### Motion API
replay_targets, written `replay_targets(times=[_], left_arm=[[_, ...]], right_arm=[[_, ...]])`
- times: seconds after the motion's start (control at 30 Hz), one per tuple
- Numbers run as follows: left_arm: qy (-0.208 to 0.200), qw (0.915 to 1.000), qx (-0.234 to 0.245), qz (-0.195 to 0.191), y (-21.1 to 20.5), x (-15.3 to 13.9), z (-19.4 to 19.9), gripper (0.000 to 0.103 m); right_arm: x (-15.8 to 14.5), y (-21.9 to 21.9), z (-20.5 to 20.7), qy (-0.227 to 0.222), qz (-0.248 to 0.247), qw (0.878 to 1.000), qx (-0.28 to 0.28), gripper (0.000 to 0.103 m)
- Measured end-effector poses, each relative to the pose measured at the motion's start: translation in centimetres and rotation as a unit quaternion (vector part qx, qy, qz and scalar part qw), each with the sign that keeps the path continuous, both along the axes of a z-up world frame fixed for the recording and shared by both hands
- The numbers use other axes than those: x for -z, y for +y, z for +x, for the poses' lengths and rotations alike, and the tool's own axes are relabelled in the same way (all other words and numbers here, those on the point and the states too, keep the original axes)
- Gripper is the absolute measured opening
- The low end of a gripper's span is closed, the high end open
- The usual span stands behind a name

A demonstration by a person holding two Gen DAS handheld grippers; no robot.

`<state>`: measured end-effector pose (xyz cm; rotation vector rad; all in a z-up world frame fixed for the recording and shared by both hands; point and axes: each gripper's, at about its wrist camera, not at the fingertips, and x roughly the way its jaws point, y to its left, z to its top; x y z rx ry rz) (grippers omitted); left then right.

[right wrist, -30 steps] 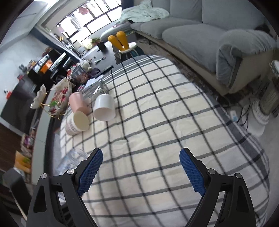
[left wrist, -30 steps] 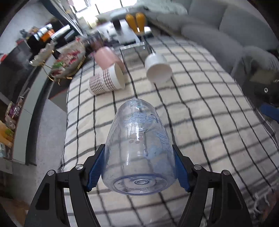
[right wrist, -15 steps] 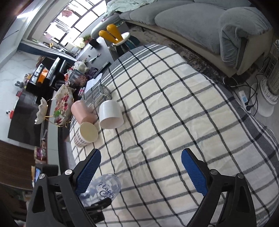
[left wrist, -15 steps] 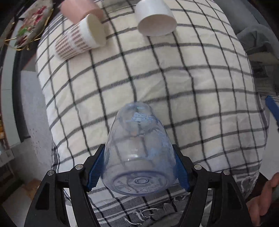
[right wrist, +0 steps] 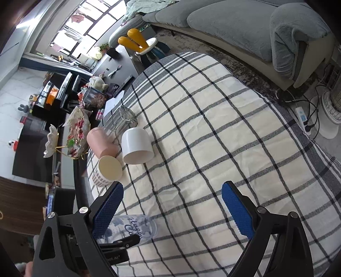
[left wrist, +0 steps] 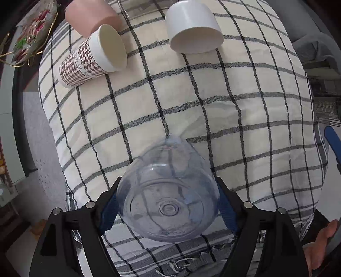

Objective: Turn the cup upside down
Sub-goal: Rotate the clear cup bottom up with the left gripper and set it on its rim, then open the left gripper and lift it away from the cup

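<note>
My left gripper is shut on a clear plastic cup with blue print. Its base faces the camera and its mouth points down toward the checked tablecloth near the front edge. The same cup shows in the right wrist view, lying nearly sideways in the left gripper's black fingers, mouth to the right. I cannot tell whether its rim touches the cloth. My right gripper is open and empty above the cloth, right of the cup.
A white cup, a houndstooth paper cup and a pink cup lie on their sides at the far left of the table. A glass jar lies behind them. A snack tray and a grey sofa stand beyond.
The left gripper has tipped forward with the cup, so the cup's mouth now points downward and its base fills the view. The right gripper has shifted slightly and stays open.
</note>
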<state>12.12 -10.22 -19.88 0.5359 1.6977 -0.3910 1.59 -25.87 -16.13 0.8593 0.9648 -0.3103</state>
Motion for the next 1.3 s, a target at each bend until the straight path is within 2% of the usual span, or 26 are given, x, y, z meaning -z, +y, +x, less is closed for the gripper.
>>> replay_targets(times=[0.07,0.17,0.27,0.47,0.7,0.87,1.07,1.2,1.3], left_arm=[[-0.013,0.9999,0.001,-0.007,0.3,-0.2,-0.4,0.081],[-0.049,0.9985,-0.002,-0.023,1.0,-1.1,-1.1,0.087],[-0.093,0.9945,-0.012,-0.045,2.4,-2.5,-2.3,0.088],[-0.174,0.9799,-0.037,-0.090,5.6,-4.4,-5.4,0.088],[-0.289,0.9460,-0.052,-0.136,8.0,-6.6,-9.1,0.097],[-0.365,0.9149,-0.057,-0.162,9.2,-7.2,-11.6,0.097],[-0.410,0.8829,-0.088,-0.211,11.2,-8.4,-13.6,0.101],[-0.436,0.8670,-0.094,-0.223,11.9,-8.3,-14.9,0.103],[-0.445,0.8601,-0.102,-0.227,12.5,-7.9,-15.8,0.103]], right_arm=[[-0.2,0.0,0.0,-0.001,-0.003,1.000,0.000,0.094],[-0.6,0.3,-0.4,-0.005,-0.017,1.000,-0.006,0.094],[-1.4,1.0,-1.1,-0.012,-0.044,0.999,-0.018,0.094],[-2.5,3.7,-2.3,-0.015,-0.107,0.993,-0.055,0.094],[-3.8,6.9,-4.6,-0.038,-0.190,0.977,-0.086,0.093],[-4.9,8.8,-6.1,-0.059,-0.250,0.961,-0.098,0.093],[-5.5,10.2,-7.1,-0.078,-0.299,0.946,-0.101,0.095],[-5.5,11.0,-7.8,-0.084,-0.321,0.937,-0.105,0.096],[-5.5,11.5,-8.4,-0.089,-0.338,0.931,-0.107,0.096]])
